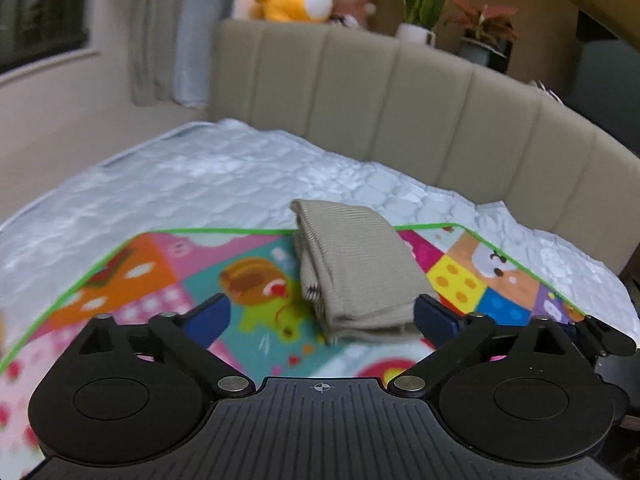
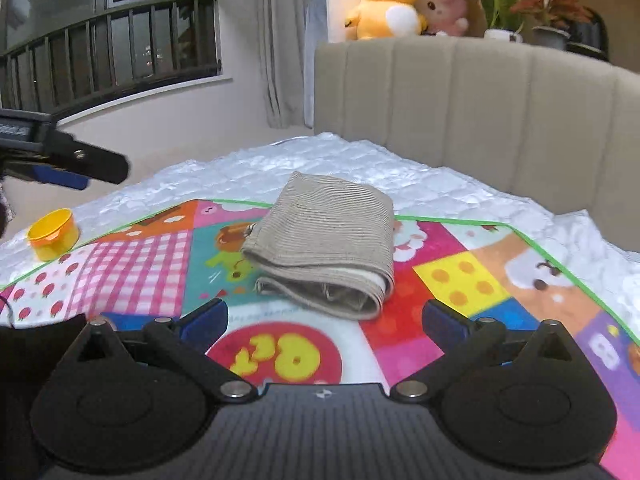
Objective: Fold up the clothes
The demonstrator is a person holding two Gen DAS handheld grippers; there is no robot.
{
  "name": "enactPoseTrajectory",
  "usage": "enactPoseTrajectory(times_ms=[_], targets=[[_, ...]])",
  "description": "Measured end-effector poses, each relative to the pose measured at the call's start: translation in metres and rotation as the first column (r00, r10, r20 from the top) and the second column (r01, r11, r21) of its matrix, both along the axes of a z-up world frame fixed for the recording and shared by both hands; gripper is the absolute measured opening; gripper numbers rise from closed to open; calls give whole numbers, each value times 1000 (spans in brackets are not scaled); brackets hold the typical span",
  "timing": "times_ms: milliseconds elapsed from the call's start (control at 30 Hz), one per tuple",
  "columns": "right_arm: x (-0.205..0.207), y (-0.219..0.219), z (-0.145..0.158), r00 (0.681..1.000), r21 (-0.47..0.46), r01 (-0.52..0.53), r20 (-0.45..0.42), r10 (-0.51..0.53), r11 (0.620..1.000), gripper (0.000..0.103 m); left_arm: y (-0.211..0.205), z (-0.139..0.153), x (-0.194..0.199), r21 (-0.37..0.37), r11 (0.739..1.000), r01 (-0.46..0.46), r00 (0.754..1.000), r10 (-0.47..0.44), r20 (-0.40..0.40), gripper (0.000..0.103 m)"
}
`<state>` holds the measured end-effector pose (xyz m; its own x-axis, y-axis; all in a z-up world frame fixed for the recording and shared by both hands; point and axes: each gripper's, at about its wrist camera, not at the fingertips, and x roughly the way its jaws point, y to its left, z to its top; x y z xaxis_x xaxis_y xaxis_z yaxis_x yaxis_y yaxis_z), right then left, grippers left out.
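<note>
A beige ribbed garment (image 1: pixel 356 272) lies folded into a compact bundle on a colourful play mat (image 1: pixel 168 280) spread over the bed. In the left wrist view my left gripper (image 1: pixel 322 314) is open, raised above the mat, with the bundle's near end just beyond its blue fingertips and nothing between them. In the right wrist view the same garment (image 2: pixel 328 236) shows its layered folded edge toward me. My right gripper (image 2: pixel 325 322) is open and empty, a little short of the bundle. The left gripper (image 2: pixel 68 164) also shows at the far left there.
A yellow cup (image 2: pixel 54 234) stands on the white quilted mattress (image 2: pixel 340 160) at the mat's (image 2: pixel 500 280) left corner. A padded beige headboard (image 2: pixel 480 104) backs the bed, with plush toys (image 2: pixel 386 4) and potted plants (image 2: pixel 548 12) on top. A window with bars (image 2: pixel 112 52) is to the left.
</note>
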<state>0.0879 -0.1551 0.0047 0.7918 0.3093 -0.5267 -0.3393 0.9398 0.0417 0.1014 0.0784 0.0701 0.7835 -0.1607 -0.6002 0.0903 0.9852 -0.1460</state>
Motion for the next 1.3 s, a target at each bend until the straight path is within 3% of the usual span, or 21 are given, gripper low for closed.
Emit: enactPoseTrajectory(times_ms=[100,200,367,600,800,1300], targets=[[-20,-12,-2,999,25,46,-11,-46,999,103,-12,-6,-37,0,999,-36,999,36,20,103],[-24,-27,-6,995,64,92,-40,-89,994,103,-32,-36,-53,2,999,-54,998,54,31,103],[-25,-41,-15,983,75,176,-70,-171,981,103,-66,-78,-59,132,988,-76,997,71,39,103],[-23,-39,-23,985,68,154,-89,-148,986,103,-73,-86,-65,174,983,-55,997,45,62,103],[-23,-42,-24,985,87,152,-100,-143,985,103,-64,-91,-59,127,988,-92,996,89,29,103],[-25,-37,-24,989,81,113,-103,-104,990,103,-61,-95,-53,111,989,-98,995,99,0,103]])
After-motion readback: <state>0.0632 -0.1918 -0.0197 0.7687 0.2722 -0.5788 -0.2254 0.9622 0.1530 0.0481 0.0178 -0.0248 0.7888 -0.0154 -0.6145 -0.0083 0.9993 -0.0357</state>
